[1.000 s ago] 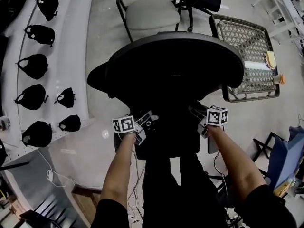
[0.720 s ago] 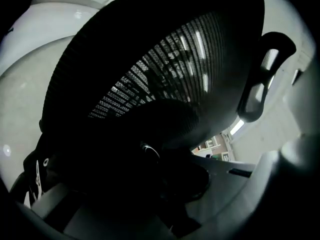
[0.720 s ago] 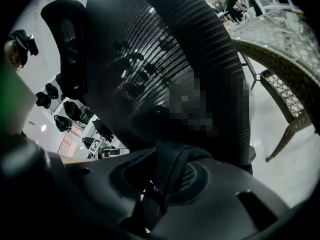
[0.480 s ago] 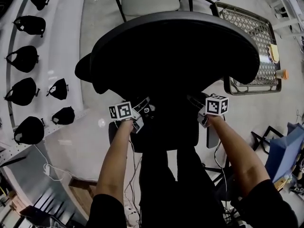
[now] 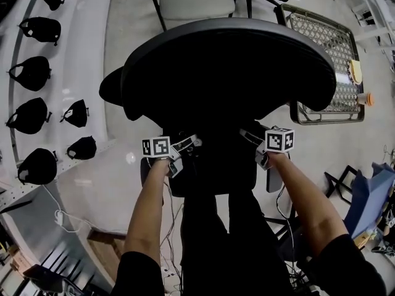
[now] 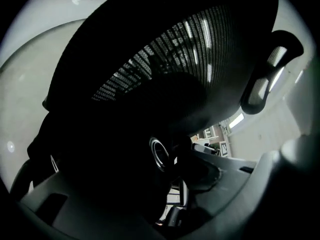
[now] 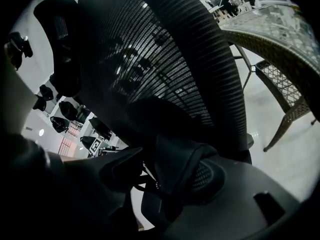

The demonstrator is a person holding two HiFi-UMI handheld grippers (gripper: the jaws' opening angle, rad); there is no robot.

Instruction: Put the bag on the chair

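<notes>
Both your left gripper (image 5: 192, 144) and right gripper (image 5: 247, 135) have just opened wide. Bag (image 5: 213, 168) sits loose between their jaws, on the chair (image 5: 228, 60).

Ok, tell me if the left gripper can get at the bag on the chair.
Probably yes: the left gripper has just been opening its jaws with the bag right between them on the chair; nothing stands in the way.
</notes>
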